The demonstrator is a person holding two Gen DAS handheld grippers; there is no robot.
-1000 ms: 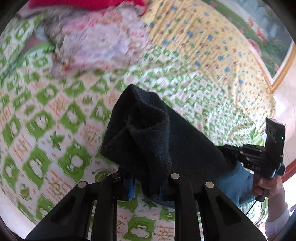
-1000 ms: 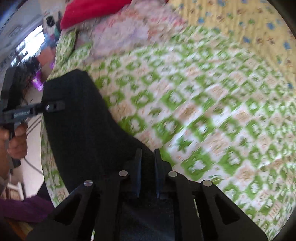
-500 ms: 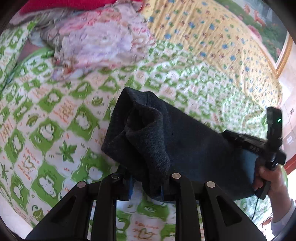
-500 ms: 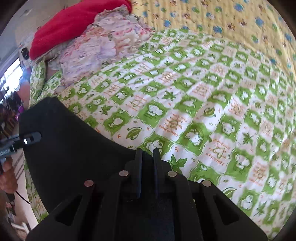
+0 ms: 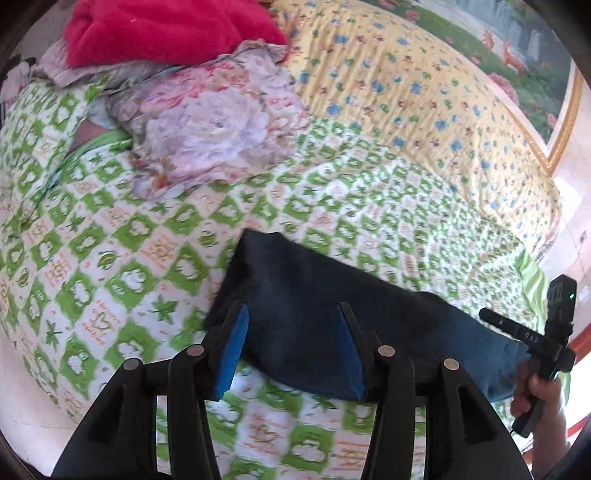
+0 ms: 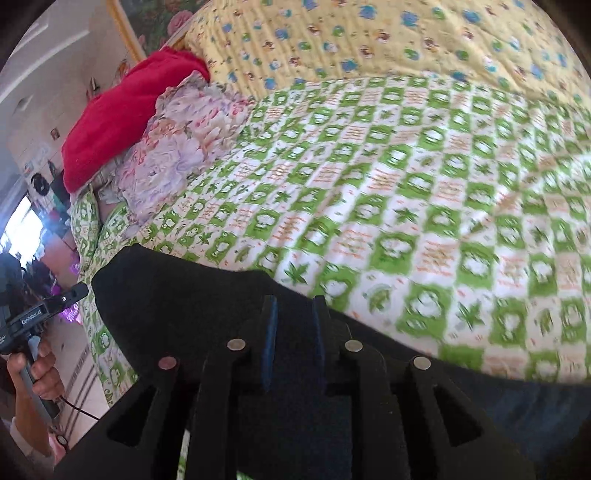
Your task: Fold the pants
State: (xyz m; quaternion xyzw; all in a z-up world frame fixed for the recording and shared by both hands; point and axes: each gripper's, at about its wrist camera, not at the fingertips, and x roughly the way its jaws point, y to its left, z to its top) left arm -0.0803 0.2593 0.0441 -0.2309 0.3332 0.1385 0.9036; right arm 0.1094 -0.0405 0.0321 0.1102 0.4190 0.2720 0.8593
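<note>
Here, line by line:

Pants (image 5: 314, 314): dark, folded into a flat bundle, lying on the bed near its front edge; in the left wrist view one end looks bluer toward the right.

Left tool (image 5: 291, 339): spread wide, its blue pads (image 5: 232, 350) apart with nothing between them; the folded pants lie just beyond and beneath the fingertips, the left pad at the bundle's near left corner, the right pad over its middle.

Right tool (image 6: 293, 343): fingers parted by a narrow gap, poised over the pants (image 6: 184, 295); dark cloth fills the view beneath and between them, and I cannot tell whether they touch it.

Right tool, seen from the left wrist view (image 5: 539, 339): held in a hand at the far right end of the pants.

Left tool, seen from the right wrist view (image 6: 79, 291): at the left end of the pants, beside the bed's edge.

Bed cover (image 5: 110, 258): green and white checked print, carrying the pants.

Floral pillow (image 5: 207, 125): well beyond the pants, toward the head of the bed.

Red blanket (image 5: 166, 26): heaped behind the pillow.

Yellow quilt (image 5: 406, 92): along the far side.
</note>
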